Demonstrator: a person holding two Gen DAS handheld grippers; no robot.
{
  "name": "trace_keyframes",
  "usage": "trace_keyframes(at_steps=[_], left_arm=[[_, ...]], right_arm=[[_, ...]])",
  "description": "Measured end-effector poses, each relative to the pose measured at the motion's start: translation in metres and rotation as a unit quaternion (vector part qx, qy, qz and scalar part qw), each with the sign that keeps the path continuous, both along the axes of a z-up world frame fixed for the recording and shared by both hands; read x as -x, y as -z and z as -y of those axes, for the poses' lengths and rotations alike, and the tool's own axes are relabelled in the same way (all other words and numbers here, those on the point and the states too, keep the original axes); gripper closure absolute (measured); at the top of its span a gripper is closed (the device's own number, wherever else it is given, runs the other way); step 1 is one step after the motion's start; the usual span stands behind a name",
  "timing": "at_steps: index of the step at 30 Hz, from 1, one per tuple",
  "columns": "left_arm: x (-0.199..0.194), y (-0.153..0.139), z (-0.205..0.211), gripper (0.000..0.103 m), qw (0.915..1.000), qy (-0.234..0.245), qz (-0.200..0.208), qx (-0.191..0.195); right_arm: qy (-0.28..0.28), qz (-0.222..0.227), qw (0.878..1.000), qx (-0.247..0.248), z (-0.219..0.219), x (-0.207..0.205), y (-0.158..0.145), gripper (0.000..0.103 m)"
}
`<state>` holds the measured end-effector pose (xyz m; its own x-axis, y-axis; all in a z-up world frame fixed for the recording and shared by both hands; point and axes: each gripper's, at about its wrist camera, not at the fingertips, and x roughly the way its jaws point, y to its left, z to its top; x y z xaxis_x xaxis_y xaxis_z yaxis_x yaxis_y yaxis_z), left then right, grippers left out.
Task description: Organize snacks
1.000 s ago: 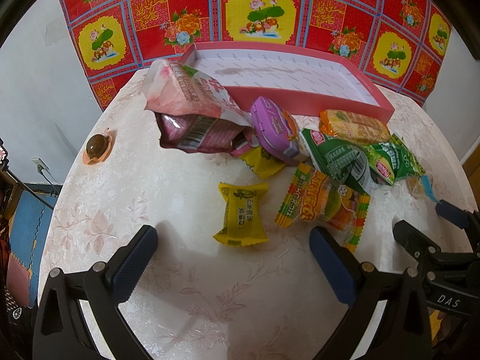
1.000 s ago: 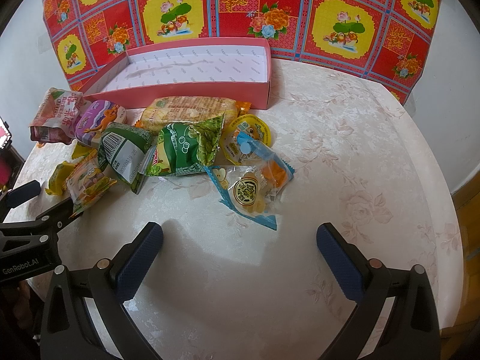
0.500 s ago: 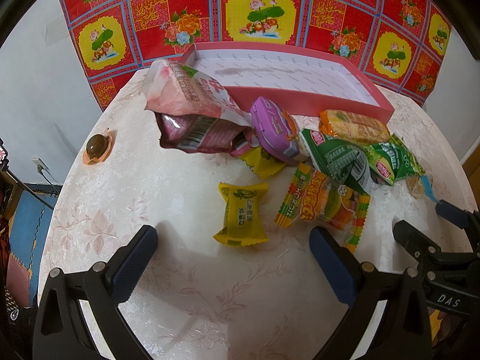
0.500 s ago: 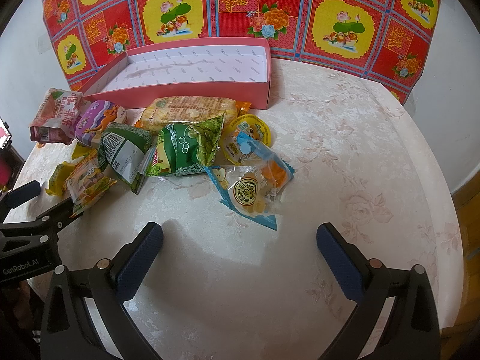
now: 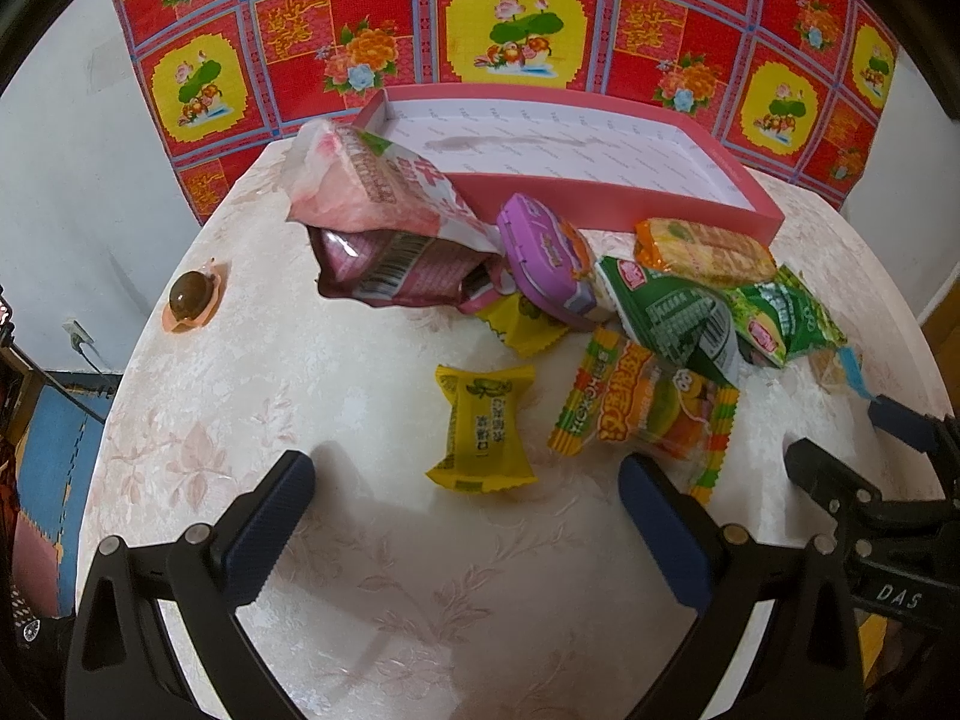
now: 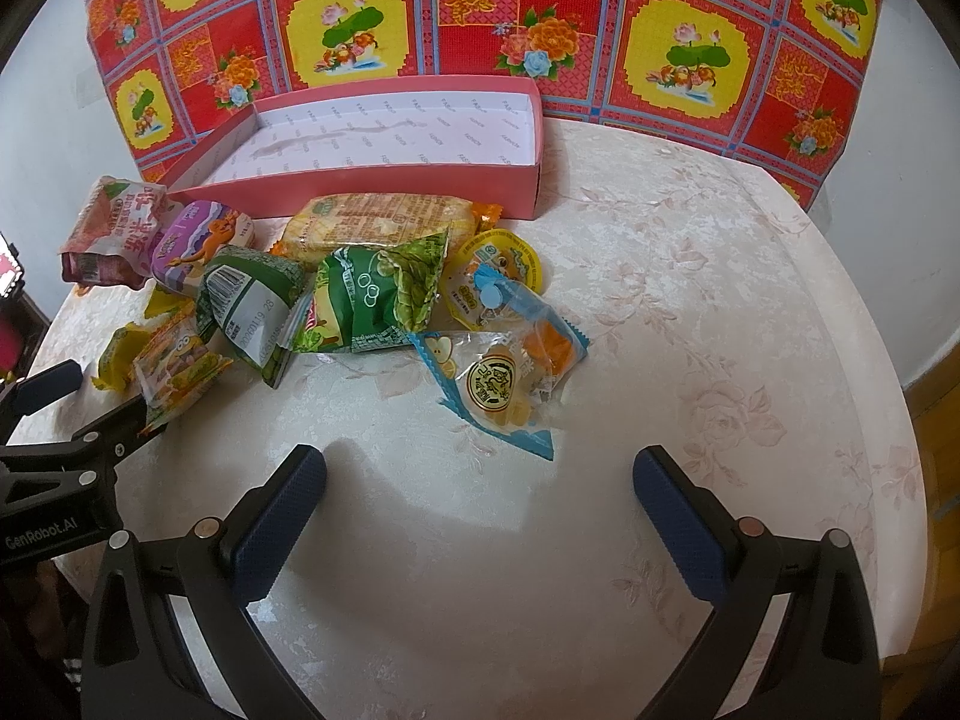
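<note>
We see the tabletop carrying a pink box at upper centre. Snack packets lie heaped below it, mid-left; a yellow packet sits apart. Left tool and right tool both hang released, grasping nothing.

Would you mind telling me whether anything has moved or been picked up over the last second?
Nothing has visibly changed. Both the left hand-held gripper and the right hand-held gripper remain open and empty above the table, the snacks lie where they were, and the pink box is still empty.
</note>
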<state>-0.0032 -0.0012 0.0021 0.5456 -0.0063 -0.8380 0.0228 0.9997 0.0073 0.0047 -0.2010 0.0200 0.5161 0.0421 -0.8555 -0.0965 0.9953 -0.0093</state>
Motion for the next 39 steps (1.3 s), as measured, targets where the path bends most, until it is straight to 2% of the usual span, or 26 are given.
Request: trace_keyframes(at_steps=[2,6,9,17,21,26,31,37,39], left_arm=[[0.000,-0.001,0.000,0.001,1.0000,0.002,-0.002,0.000],[0.001,-0.006,-0.002,0.009,1.0000,0.003,-0.005,0.001],[0.003,-0.008,-0.009,0.012,1.0000,-0.002,-0.003,0.004],[0.006,-0.019,-0.039,0.013,0.9993,-0.033,0.019,-0.002],[-0.002,-0.025,-0.065,0.016,0.9975,-0.066,0.025,0.003],[-0.008,-0.029,-0.085,0.018,0.9962,-0.079,0.036,0.001],[-0.021,-0.031,-0.106,0.033,0.9950,-0.084,0.054,0.001],[-0.044,-0.020,-0.126,0.055,0.9959,-0.080,0.041,-0.004],[-0.049,-0.016,-0.129,0.059,0.9963,-0.077,0.038,-0.005]], right_arm=[[-0.001,-0.001,1.000,0.000,0.000,0.001,0.002,0.000],[0.002,0.004,1.000,-0.011,0.002,-0.001,-0.001,0.011],[0.011,0.006,0.999,-0.035,0.012,-0.003,-0.005,0.015],[-0.010,0.014,0.999,-0.051,0.016,-0.008,-0.012,0.021],[-0.017,0.017,0.998,-0.054,0.017,-0.010,-0.015,0.021],[-0.020,0.020,0.998,-0.058,0.017,-0.012,-0.018,0.021],[-0.025,0.028,0.997,-0.060,0.015,-0.013,-0.021,0.021],[-0.020,0.035,0.997,-0.062,0.016,-0.014,-0.022,0.022],[-0.016,0.036,0.997,-0.062,0.017,-0.014,-0.023,0.022]])
